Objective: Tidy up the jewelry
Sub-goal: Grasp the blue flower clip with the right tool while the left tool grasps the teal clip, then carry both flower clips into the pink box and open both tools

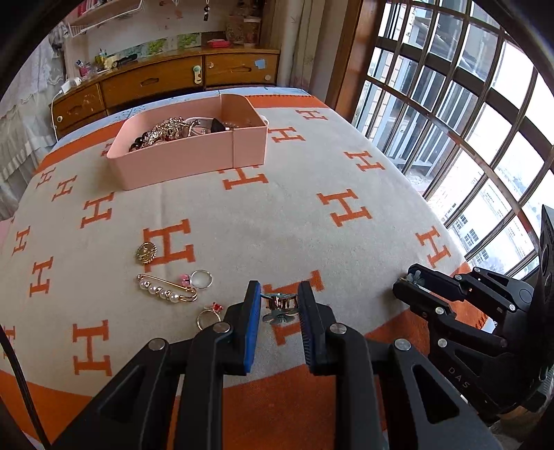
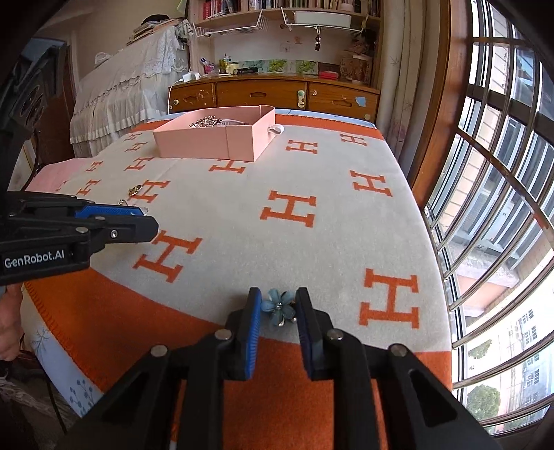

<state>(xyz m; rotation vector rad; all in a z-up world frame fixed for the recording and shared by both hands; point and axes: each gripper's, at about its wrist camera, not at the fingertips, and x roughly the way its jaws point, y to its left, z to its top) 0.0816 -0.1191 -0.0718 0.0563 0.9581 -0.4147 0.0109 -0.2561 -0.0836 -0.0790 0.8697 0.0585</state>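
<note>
Both open — left gripper (image 1: 278, 304) straddles hair clip (image 1: 279, 304); right gripper (image 2: 278, 306) straddles blue flower (image 2: 278, 306).

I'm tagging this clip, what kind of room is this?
Probably a bedroom at home: a blanket-covered surface, a wooden drawer unit under bookshelves, and a barred window.

Low in the left wrist frame we see a small claw hair clip (image 1: 279, 306) with a blue flower on the blanket; left of it lie two rings (image 1: 202, 279) (image 1: 207, 316), a pearl pin (image 1: 167, 288) and a gold brooch (image 1: 145, 253). At upper centre, the pink box (image 1: 194, 157) holds heaped jewelry. Low centre in the right wrist frame we find a blue flower clip (image 2: 278, 308).
</note>
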